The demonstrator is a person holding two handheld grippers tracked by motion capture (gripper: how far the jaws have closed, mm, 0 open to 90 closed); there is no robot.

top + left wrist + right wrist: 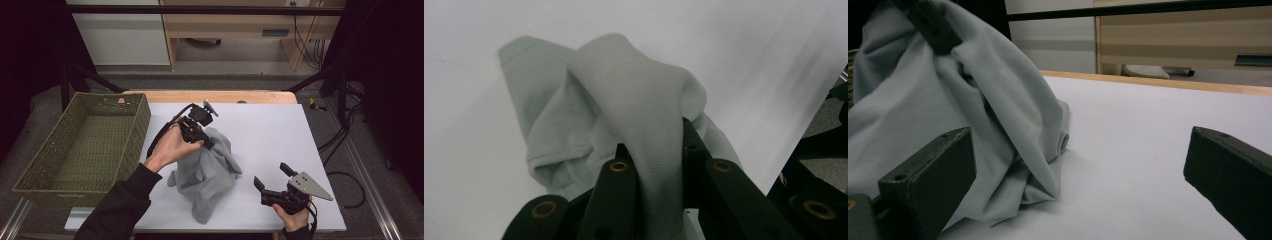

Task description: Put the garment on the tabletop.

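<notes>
The grey cloth (207,172) stood heaped near the middle of the counter (270,130), blocking the way between the left gripper (207,142) clamped at its top and the right gripper (272,176), which lay near the front edge, fingers apart. The counter's right and far parts lay bare. The woven basket (80,145) walled off the left side.

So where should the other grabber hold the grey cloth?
Probably the loose bottom corner of the grey cloth, the flap trailing toward the near table edge. The left gripper already pinches a fold at the top, so the cloth hangs in a heap. The open right gripper sits low to the cloth's right, so it could slide in from that side, level with the table, where the edge lies thin.
</notes>
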